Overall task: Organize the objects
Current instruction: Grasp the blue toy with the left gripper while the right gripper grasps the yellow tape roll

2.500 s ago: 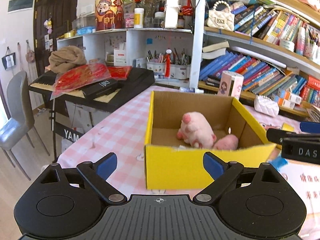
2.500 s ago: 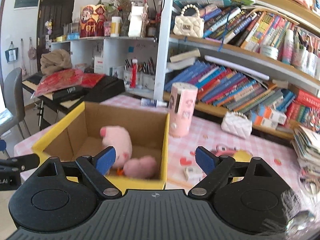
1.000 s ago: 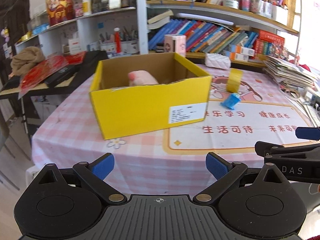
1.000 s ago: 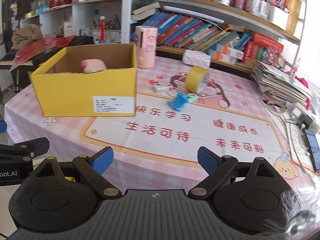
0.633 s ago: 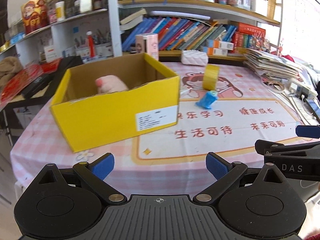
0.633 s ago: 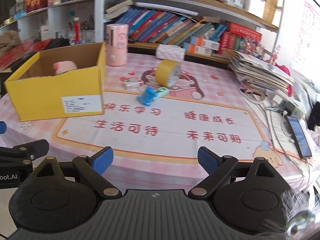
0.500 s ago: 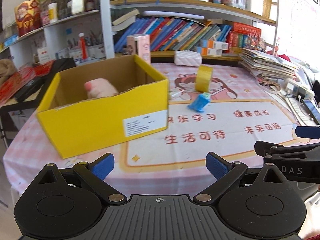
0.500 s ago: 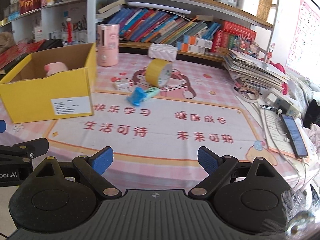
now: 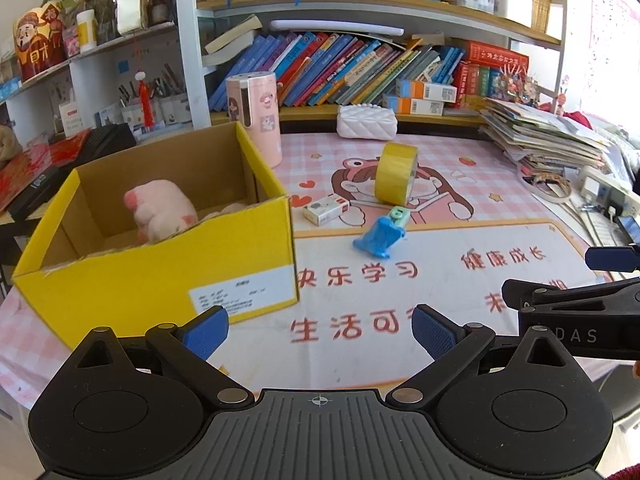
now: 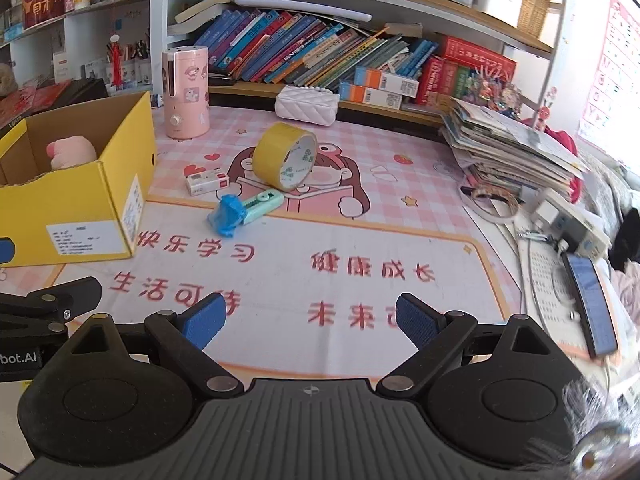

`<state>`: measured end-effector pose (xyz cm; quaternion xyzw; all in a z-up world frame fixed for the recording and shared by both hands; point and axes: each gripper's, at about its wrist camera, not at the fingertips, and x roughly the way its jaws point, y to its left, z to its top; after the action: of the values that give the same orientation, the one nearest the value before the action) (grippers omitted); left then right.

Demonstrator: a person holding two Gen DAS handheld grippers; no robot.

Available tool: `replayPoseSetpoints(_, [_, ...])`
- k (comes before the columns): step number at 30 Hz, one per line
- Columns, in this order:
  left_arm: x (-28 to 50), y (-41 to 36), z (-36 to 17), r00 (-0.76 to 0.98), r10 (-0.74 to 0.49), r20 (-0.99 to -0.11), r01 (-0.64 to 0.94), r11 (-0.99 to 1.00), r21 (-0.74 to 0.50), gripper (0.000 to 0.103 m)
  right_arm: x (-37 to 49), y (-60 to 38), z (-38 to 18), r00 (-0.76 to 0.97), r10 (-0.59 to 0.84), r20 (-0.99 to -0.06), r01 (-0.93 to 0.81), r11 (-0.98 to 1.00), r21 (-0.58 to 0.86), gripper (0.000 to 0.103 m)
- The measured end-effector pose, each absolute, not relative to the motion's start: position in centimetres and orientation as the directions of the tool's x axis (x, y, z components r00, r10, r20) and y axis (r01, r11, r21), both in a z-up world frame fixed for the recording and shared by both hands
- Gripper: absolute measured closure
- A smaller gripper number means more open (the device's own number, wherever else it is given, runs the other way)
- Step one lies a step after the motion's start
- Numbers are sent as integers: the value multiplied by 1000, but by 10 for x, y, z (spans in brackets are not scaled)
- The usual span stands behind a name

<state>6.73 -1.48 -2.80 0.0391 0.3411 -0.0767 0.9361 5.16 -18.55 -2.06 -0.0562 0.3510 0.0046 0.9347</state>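
Your jaws stand wide apart on both the left gripper (image 9: 320, 326) and the right gripper (image 10: 310, 322), each holding nothing and hovering over the near edge of the table (image 10: 280, 264). Only your left view looks down into the one yellow box (image 9: 160, 276), where one pink plush toy (image 9: 160, 210) lies, while only your right view shows the one phone (image 10: 592, 300) at the table's right edge. Beside the box lie one yellow tape roll (image 10: 286, 156), one small white box (image 10: 207, 182) and one blue-and-green cutter (image 10: 240, 210).
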Motion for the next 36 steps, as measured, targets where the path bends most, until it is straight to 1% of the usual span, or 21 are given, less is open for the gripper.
replayPoseSetpoints(12, [105,-54,-31,752,-82,-654,132,991,28,3,111,-223,-27,737,33,-676,-110,991,-71,11])
replayPoseSetpoints(24, [130,-85,-35,756,-28,-654,86,995,56,4,154,-253,-34,719,119,-684,-178,984,-16,14])
replayPoseSetpoints(30, [143,-99,-40,731,-24,-682,99,992,71,6,171,-266,-35,721,148,-677,-194,981,9,27])
replayPoseSetpoints(32, [148,-102,-43,723,-19,-691,97,993,74,18,177,-270,-36,718,158,-678,-198,980,19,31])
replayPoseSetpoints(33, [151,-103,-45,715,-18,-698,97,993,74,21,181,-271,-37,714,169,-680,-205,978,28,34])
replayPoseSetpoints(35, [159,-104,-49,700,-12,-714,91,993,73,33,188,-274,-39,705,180,-686,-210,977,40,36])
replayPoseSetpoints(36, [162,-105,-51,694,-11,-720,89,994,71,35,191,-274,-40,701,183,-689,-212,976,43,36])
